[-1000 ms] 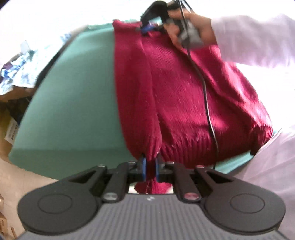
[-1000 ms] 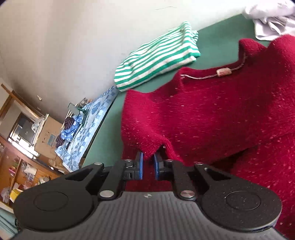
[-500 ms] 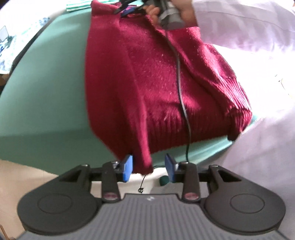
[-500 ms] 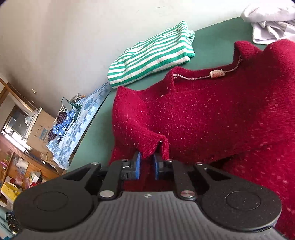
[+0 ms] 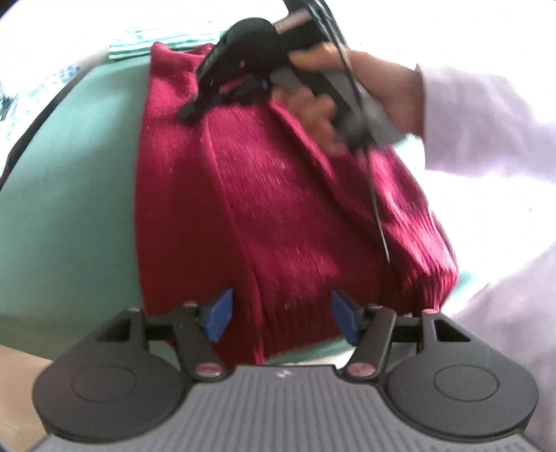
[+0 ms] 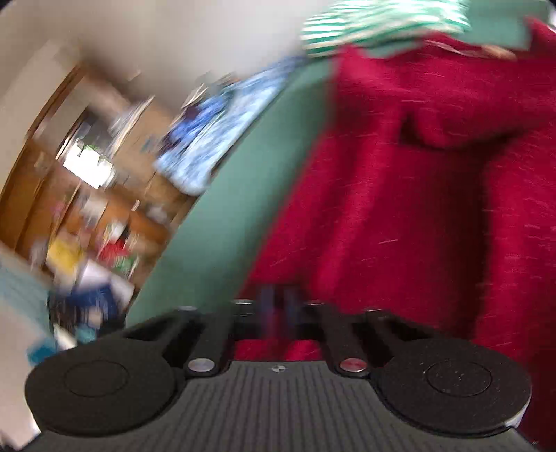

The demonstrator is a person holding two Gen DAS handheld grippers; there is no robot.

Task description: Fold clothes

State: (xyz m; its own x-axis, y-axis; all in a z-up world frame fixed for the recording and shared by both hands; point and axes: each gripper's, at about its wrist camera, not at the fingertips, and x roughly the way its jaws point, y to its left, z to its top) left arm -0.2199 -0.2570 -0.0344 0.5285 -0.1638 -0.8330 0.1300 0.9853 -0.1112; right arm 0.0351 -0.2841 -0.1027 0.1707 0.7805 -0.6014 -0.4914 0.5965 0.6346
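Note:
A dark red knit sweater [image 5: 278,194] lies folded lengthwise on the green table [image 5: 69,194]. My left gripper [image 5: 281,314] is open over the sweater's near hem, blue pads wide apart, holding nothing. In the left wrist view my right gripper [image 5: 222,94] sits at the sweater's far end, held by a hand in a white sleeve. The right wrist view is blurred; there the right gripper [image 6: 278,306] has its pads close together over the red sweater [image 6: 417,194], and I cannot tell whether cloth is between them.
A green-and-white striped garment [image 6: 378,21] lies at the table's far end, also in the left wrist view [image 5: 163,38]. A blue patterned cloth [image 6: 222,121] hangs off the table's left side. Wooden shelves with clutter [image 6: 87,194] stand beyond the table edge.
My left gripper opened fully and let go of the sweater's hem, which now lies on the table. My right gripper swung quickly, leaving its view blurred, and no pinched fold is visible at its pads.

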